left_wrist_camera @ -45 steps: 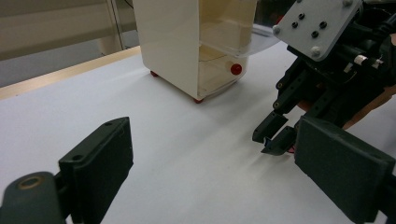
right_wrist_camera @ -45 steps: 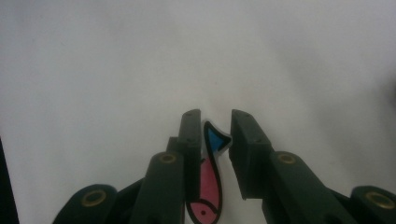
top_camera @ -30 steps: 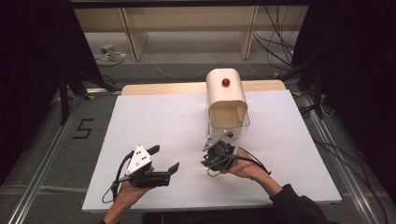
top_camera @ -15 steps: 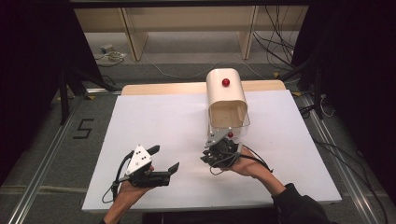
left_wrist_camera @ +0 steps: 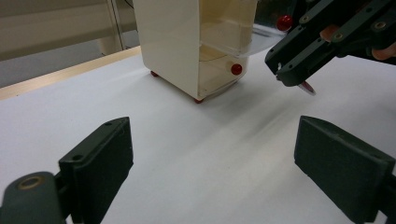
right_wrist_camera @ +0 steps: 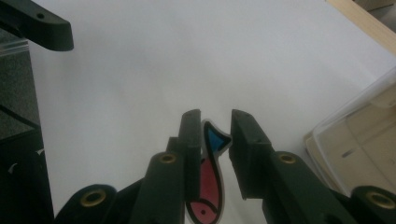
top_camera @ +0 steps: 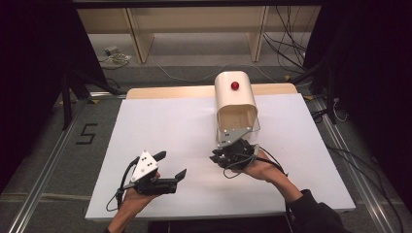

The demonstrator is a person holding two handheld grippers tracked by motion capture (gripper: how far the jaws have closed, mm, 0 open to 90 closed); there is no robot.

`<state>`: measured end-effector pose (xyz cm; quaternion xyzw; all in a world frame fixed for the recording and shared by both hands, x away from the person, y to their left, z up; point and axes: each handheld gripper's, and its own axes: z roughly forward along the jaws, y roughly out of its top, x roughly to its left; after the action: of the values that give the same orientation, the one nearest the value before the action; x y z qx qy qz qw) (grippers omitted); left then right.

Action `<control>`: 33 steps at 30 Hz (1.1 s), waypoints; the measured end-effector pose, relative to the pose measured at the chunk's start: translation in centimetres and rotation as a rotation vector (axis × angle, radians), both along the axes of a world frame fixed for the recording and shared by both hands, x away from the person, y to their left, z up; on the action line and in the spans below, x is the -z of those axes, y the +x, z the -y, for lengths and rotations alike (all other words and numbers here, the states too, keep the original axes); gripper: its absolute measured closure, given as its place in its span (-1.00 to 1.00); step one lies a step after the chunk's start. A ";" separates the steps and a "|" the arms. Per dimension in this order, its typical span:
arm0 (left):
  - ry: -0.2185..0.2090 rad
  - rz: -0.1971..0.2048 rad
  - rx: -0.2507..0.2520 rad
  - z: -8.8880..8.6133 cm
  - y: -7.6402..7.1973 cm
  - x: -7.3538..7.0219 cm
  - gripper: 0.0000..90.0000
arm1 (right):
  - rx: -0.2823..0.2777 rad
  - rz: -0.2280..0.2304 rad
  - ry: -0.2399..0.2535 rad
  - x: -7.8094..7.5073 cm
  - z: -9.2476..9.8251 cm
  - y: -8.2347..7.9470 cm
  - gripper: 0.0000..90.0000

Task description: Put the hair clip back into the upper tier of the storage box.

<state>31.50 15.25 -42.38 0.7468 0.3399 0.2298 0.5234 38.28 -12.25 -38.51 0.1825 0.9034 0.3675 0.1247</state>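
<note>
A cream box point(top_camera: 235, 99) with a red knob point(top_camera: 235, 86) on top stands at the back middle of the white table point(top_camera: 170, 121). Its clear front flap point(top_camera: 239, 127) is swung open towards me. Just in front of that opening, my right gripper point(top_camera: 221, 156) is shut on a flat fish-shaped piece point(right_wrist_camera: 208, 182) with a red body and a blue tail. The piece's tip pokes out below the right gripper point(left_wrist_camera: 289, 70) in the left gripper view. At the front left, my left gripper point(top_camera: 172, 163) rests open with nothing between its jaws point(left_wrist_camera: 210, 154).
The box point(left_wrist_camera: 187, 42) shows an inner shelf and small red feet. A wooden strip point(top_camera: 170, 91) runs along the table's far edge. Shelving legs and cables lie on the floor behind. One jaw of the left gripper point(right_wrist_camera: 42, 23) crosses the top left of the right gripper view.
My right gripper has risen a little with the fish piece in it, edging towards the box opening. The left gripper has stayed still.
</note>
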 end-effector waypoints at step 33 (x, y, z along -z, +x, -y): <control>0.003 0.003 0.002 0.1 -0.1 0.0 -0.75 | 0.043 0.086 0.111 -4.1 2.5 -0.4 0.67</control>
<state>31.43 15.17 -42.34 0.7475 0.3380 0.2308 0.5232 37.86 -14.70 -34.41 0.1926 0.8713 0.4216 0.1611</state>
